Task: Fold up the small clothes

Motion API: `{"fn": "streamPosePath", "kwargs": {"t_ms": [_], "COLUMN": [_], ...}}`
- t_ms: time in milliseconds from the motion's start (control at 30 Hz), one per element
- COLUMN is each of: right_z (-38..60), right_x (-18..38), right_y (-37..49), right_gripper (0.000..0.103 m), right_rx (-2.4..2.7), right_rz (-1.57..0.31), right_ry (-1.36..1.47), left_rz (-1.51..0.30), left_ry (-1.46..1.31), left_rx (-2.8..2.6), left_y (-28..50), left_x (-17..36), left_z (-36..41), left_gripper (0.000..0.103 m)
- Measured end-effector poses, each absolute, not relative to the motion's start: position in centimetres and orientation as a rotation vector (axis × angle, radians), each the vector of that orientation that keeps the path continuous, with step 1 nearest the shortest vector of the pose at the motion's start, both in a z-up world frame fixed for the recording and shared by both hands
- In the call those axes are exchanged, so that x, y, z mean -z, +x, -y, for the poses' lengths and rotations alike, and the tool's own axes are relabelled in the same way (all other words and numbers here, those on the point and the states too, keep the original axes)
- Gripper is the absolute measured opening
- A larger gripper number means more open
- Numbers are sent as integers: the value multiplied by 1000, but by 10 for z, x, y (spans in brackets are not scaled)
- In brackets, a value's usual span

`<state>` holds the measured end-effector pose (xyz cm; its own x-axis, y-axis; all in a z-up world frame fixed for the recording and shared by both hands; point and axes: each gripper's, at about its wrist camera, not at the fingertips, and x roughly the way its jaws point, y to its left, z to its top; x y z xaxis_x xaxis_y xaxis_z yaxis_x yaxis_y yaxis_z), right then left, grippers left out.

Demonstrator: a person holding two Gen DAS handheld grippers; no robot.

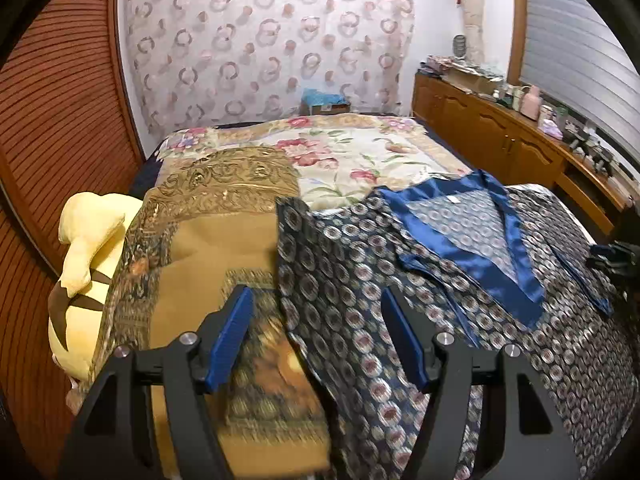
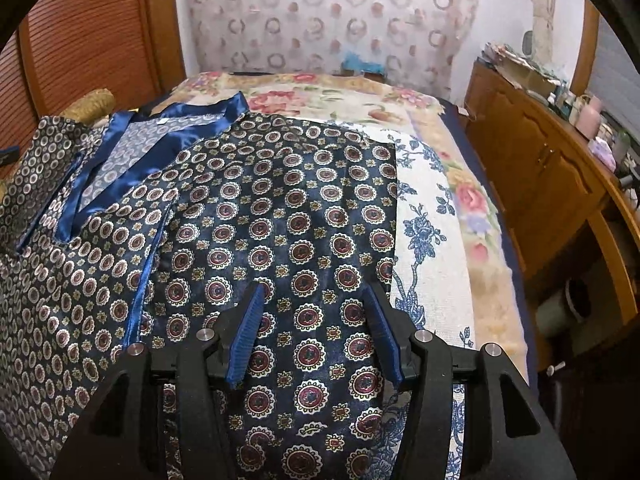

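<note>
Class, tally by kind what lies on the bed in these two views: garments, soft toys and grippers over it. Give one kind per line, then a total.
Patterned navy garment with blue satin collar: 1
Yellow soft toy: 1
Grippers: 2, the left gripper and the right gripper
Total: 4

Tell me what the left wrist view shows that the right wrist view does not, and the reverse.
Only the left wrist view: a yellow plush toy, a gold blanket, and the left gripper, open over the garment's edge.

Only the right wrist view: a blue-flowered white cloth beside the garment, and the right gripper, open above a sleeve.

Both: the patterned garment with its blue collar, the floral bedcover, the curtain and the wooden cabinets.
</note>
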<state>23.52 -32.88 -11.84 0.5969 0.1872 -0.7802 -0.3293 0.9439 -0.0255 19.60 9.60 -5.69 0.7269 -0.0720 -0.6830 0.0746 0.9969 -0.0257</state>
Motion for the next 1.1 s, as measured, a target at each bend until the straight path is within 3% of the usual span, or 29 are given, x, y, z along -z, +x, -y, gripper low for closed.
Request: {"fn": "streamPosePath", "kwargs": {"t_ms": [200,667,967,1100], "right_z": [329,334,355,353], "right_x": [119,112,110,110], "right_y": [235,242,293,314], "right_gripper": [53,54,53,53], "right_rx": [-302,-314,-287,-258], "right_rz": [-882,-869,-911,-935], "right_ry": [-173,-163,-59,-94], "left_rz": [-781,-807,-795,-800], "left_ry": [-9,10,38,50], "left_rx": [53,24,47,40], "left_y": [223,240,244,248], "left_x": [62,69,66,65], "left_z": [-106,-109,-98,-95], "left_gripper": [48,46,21,21]}}
